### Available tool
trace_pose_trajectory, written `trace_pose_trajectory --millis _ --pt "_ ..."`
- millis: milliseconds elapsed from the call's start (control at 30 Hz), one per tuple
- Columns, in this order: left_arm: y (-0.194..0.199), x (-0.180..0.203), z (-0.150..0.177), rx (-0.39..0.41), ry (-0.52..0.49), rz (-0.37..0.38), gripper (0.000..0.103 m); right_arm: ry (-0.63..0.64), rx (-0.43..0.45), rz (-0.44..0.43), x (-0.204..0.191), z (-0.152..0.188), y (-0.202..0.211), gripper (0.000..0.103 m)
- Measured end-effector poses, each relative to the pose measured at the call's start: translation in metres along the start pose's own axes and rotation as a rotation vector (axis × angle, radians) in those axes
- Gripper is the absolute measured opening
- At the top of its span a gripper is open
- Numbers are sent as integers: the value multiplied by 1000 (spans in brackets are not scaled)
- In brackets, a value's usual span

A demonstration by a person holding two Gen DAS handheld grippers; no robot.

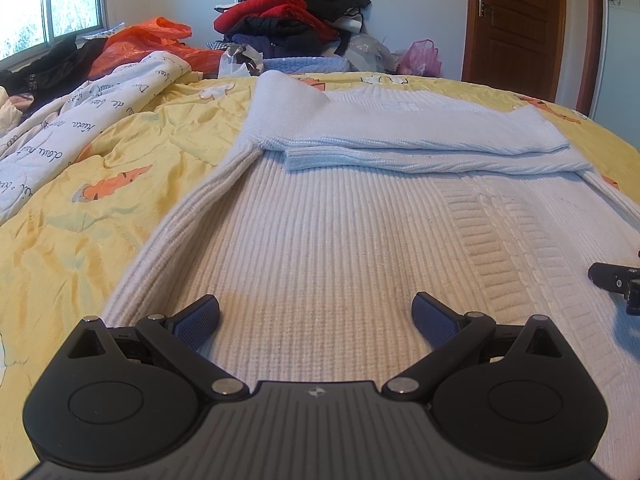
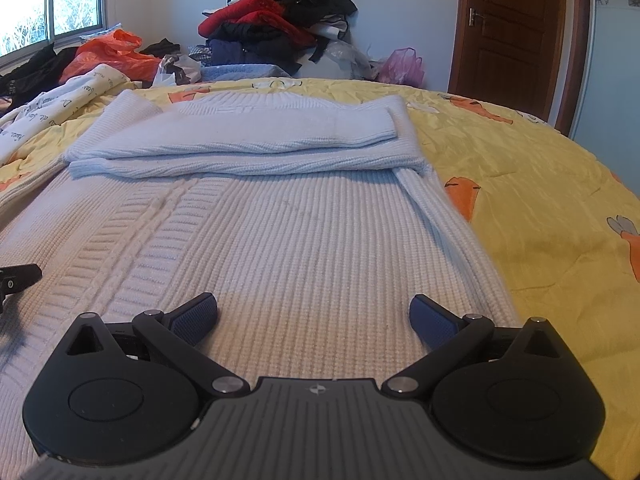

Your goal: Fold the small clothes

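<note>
A white ribbed knit sweater lies flat on the yellow bedspread. Both sleeves are folded across its chest. My left gripper hovers open over the hem's left part, with nothing between its blue pads. Over the hem's right part my right gripper is open too, and holds nothing. Each gripper's black tip shows at the edge of the other's view: the right gripper, the left gripper.
A heap of red, black and blue clothes rises at the far side of the bed. An orange plastic bag and a printed white quilt lie at the left. A brown door stands at the right.
</note>
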State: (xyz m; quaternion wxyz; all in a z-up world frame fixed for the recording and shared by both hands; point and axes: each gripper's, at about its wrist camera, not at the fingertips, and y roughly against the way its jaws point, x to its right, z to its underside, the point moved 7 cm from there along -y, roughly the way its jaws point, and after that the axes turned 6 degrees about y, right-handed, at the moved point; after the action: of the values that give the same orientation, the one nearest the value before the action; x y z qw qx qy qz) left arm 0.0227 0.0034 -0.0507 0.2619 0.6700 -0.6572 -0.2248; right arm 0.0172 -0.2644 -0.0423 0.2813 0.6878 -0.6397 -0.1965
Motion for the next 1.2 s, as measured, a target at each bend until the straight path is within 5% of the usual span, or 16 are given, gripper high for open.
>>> trace_pose_trajectory --millis 1200 --pt "29 -4 25 12 -22 -2 103 11 14 -16 -4 20 25 102"
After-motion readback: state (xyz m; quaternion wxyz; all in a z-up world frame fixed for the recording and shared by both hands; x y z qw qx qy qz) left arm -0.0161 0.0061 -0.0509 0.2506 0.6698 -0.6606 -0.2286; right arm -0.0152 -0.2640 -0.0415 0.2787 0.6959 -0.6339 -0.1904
